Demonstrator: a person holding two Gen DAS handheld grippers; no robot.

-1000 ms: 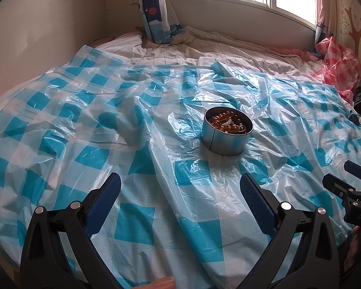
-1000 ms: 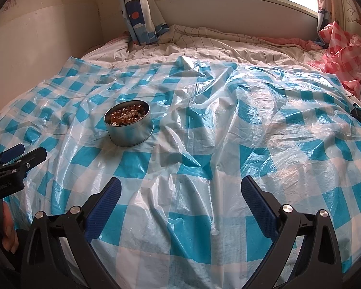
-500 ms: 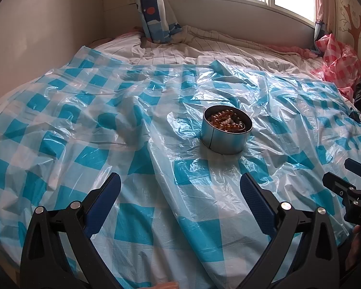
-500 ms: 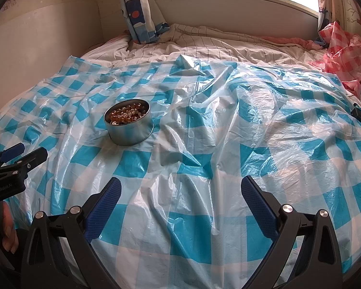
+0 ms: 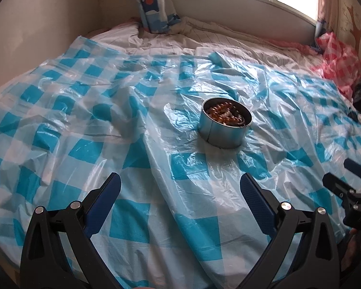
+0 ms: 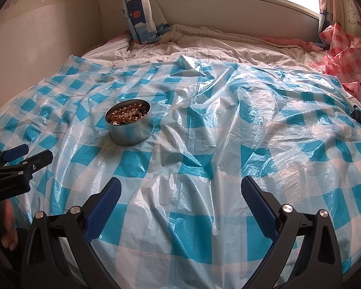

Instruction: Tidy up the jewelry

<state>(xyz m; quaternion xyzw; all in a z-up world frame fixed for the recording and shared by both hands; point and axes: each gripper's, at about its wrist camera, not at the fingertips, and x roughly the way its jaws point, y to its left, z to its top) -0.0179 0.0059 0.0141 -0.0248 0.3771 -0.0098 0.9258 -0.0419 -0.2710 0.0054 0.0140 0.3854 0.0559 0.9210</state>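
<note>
A round silver tin (image 5: pixel 225 127) stands on a blue-and-white checked plastic sheet (image 5: pixel 84 125) over a bed. Amber beaded jewelry (image 5: pixel 225 115) fills the tin. My left gripper (image 5: pixel 180 187) is open and empty, well short of the tin. In the right wrist view the tin (image 6: pixel 130 126) sits at the left with the beads (image 6: pixel 127 114) inside. My right gripper (image 6: pixel 180 189) is open and empty, to the right of the tin and nearer me. Each gripper shows at the edge of the other's view: the right one (image 5: pixel 346 180), the left one (image 6: pixel 24 155).
A pink checked plastic bag (image 6: pixel 344 57) lies at the back right. A patterned curtain (image 6: pixel 139 12) hangs at the back by the window. A small black object (image 6: pixel 358 116) lies at the sheet's right edge. A wall (image 5: pixel 36 24) runs along the left.
Both views have shifted only slightly; the tin sits a touch lower in the left view. Both grippers stay open and empty.
</note>
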